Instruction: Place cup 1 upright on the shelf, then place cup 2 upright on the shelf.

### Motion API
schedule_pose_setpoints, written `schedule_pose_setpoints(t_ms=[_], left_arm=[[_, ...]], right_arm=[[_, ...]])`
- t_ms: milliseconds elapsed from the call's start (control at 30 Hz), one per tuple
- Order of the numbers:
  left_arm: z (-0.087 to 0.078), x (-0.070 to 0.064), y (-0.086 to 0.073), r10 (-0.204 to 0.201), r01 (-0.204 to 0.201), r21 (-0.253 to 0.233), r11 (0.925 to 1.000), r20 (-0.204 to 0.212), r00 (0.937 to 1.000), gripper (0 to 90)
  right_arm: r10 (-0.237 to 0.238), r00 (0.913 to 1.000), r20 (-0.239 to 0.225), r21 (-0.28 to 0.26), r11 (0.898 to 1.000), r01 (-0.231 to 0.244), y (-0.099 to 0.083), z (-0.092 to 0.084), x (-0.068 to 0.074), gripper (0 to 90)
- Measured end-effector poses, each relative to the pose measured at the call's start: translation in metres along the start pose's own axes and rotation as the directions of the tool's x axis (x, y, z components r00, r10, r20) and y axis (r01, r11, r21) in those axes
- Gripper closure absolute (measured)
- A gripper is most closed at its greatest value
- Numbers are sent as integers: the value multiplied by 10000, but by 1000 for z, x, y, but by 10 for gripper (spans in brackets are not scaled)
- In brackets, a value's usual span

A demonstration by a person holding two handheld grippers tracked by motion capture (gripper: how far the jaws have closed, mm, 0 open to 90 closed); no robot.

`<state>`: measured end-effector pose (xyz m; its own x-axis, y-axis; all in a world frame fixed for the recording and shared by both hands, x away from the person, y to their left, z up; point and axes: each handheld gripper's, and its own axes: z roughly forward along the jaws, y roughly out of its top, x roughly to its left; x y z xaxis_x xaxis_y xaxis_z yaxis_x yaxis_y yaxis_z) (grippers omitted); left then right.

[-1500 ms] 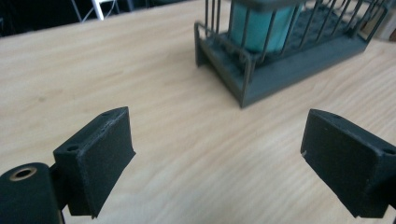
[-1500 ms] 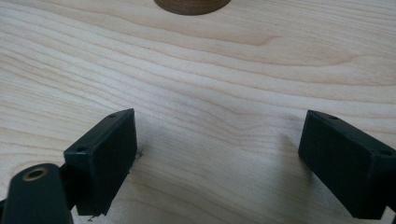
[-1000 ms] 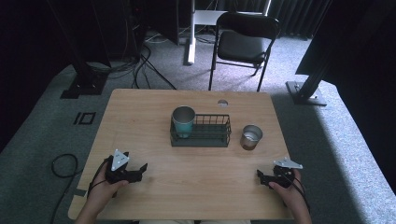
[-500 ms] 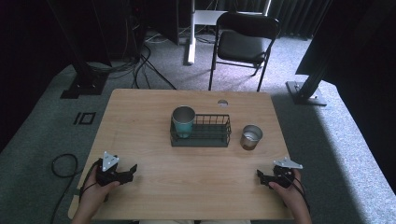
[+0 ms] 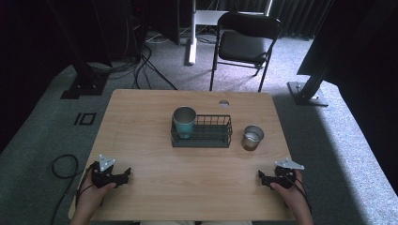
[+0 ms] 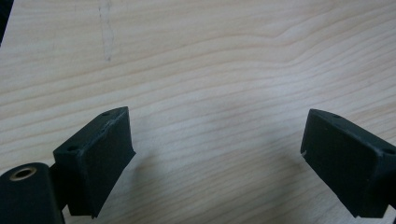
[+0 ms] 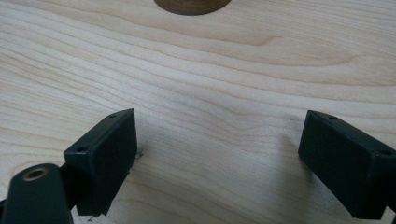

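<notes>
I sit at a light wooden table (image 5: 141,122) in the middle of the frame, on grey carpet (image 5: 42,136). Past its far edge, at upper centre, stands a black folding chair (image 5: 244,42). Black cables (image 5: 145,61) sprawl across the floor at upper left, beside a dark stand base (image 5: 84,86). Another dark stand foot (image 5: 307,91) sits at right. Black curtains (image 5: 305,16) line the back, and daylight brightens the carpet at right.

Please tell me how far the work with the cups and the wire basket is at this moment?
Done, it seems: the teal cup stands inside the wire basket, at its left end. In hand: nothing; the left gripper and the right gripper rest open near the table's front edge. Probably left: the metal cup stands outside, right of the basket.
</notes>
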<state>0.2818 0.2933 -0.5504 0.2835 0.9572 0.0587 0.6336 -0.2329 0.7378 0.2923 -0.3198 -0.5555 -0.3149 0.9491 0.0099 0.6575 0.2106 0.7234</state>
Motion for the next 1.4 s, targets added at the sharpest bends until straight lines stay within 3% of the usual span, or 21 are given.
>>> schedule_pose_setpoints(t_ms=[167, 267, 700, 867, 1400], left_arm=[[2, 1, 0, -172, 171, 419, 9990, 27, 9998, 99], [3, 2, 0, -389, 371, 535, 9979, 330, 9987, 99], [4, 3, 1, -487, 474, 542, 9974, 231, 9985, 94], [4, 3, 1, -489, 475, 541, 9974, 232, 9985, 94], [4, 3, 1, -486, 473, 550, 9974, 231, 9985, 94]], right_arm=[[3, 10000, -1, 9, 10000, -3, 0, 0, 0, 111], [7, 10000, 0, 12, 10000, -7, 0, 0, 0, 111], [108, 9999, -33, -26, 9999, -108, 1, 0, 1, 115], [380, 9989, -282, -406, 9984, -391, 5, 2, 3, 120], [-34, 9997, -242, -1772, 9842, -10, 44, -3, 12, 120]])
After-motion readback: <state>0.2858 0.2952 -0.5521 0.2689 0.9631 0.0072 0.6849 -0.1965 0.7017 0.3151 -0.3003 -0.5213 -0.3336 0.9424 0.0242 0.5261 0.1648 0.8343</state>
